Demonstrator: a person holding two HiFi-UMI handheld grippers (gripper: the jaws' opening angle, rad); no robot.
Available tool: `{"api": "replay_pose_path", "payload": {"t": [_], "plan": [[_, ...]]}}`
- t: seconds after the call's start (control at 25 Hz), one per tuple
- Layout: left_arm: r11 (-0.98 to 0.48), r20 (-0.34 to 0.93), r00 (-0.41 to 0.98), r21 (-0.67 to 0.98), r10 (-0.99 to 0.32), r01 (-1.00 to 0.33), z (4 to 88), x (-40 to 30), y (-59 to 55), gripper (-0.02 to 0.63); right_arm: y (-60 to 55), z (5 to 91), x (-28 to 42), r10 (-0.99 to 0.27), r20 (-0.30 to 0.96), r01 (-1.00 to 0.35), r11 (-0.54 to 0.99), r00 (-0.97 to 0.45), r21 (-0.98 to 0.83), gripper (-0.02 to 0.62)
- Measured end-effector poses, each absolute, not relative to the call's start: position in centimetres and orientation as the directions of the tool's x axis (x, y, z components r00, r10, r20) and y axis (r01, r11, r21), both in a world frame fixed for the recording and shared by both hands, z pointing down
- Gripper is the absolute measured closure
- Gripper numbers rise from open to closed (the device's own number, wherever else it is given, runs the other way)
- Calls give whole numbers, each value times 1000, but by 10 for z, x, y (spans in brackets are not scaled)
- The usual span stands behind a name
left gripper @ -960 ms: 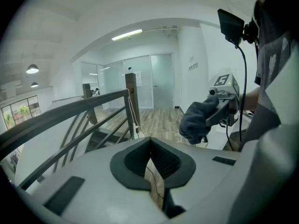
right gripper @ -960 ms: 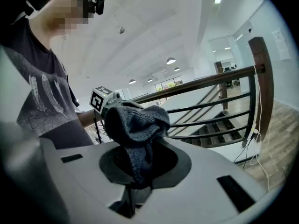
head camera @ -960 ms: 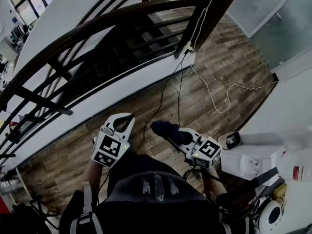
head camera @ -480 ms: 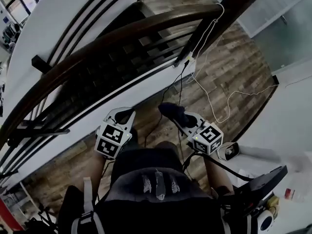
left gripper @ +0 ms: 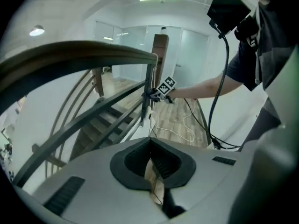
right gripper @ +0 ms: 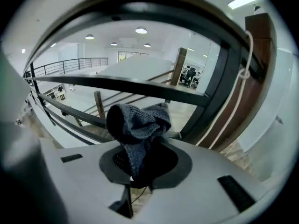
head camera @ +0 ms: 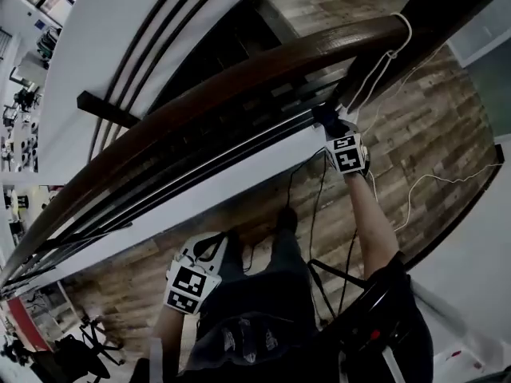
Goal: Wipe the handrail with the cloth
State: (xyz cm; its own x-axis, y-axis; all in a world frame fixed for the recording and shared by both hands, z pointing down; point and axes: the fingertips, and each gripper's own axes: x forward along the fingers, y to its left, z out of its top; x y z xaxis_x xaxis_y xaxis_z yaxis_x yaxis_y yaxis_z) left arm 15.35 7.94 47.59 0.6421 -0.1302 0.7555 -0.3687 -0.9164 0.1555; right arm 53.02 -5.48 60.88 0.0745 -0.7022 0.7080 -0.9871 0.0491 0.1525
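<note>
The cloth (right gripper: 138, 125), clenched in the right gripper (right gripper: 140, 169), should be pressed firmly onto the handrail (right gripper: 140, 6) above it, while the left gripper (left gripper: 151, 153) is clenched empty.

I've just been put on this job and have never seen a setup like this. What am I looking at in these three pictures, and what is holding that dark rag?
There is no robot arm here: a person holds a two-jaw gripper in each hand. The wide picture comes from a camera on the person's head, looking steeply down at a wooden floor and a curved brown handrail. The other two pictures come from cameras riding on the grippers, each looking along its own jaws. The right gripper is stretched out at arm's length near the dark post. Its jaws are shut on a dark grey cloth, which sits under the handrail, not on it. The left gripper hangs low by the person's leg, jaws together with nothing between them. The cubes with square markers are parts of the grippers.
</note>
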Motion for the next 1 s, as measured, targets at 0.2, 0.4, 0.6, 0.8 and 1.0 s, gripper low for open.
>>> {"api": "replay_pose_path", "payload": {"t": [0.2, 0.4, 0.6, 0.8, 1.0], "plan": [[-877, 842, 527, 162, -116, -452, 521, 161, 95, 598, -129, 672, 623, -642, 748, -962, 62, 166, 267, 546], [-819, 863, 488, 183, -131, -544, 535, 154, 95, 598, -153, 700, 647, -633, 741, -953, 14, 224, 301, 546], [-793, 852, 498, 188, -162, -579, 536, 151, 86, 598, -147, 710, 615, -641, 758, -985, 19, 121, 174, 546], [-785, 822, 533, 191, -199, -589, 532, 115, 83, 598, -149, 710, 504, -626, 780, -981, 165, -21, 106, 546], [-767, 771, 591, 225, -237, -601, 540, 25, 81, 598, -149, 711, 350, -596, 796, -961, 267, -107, 70, 546]]}}
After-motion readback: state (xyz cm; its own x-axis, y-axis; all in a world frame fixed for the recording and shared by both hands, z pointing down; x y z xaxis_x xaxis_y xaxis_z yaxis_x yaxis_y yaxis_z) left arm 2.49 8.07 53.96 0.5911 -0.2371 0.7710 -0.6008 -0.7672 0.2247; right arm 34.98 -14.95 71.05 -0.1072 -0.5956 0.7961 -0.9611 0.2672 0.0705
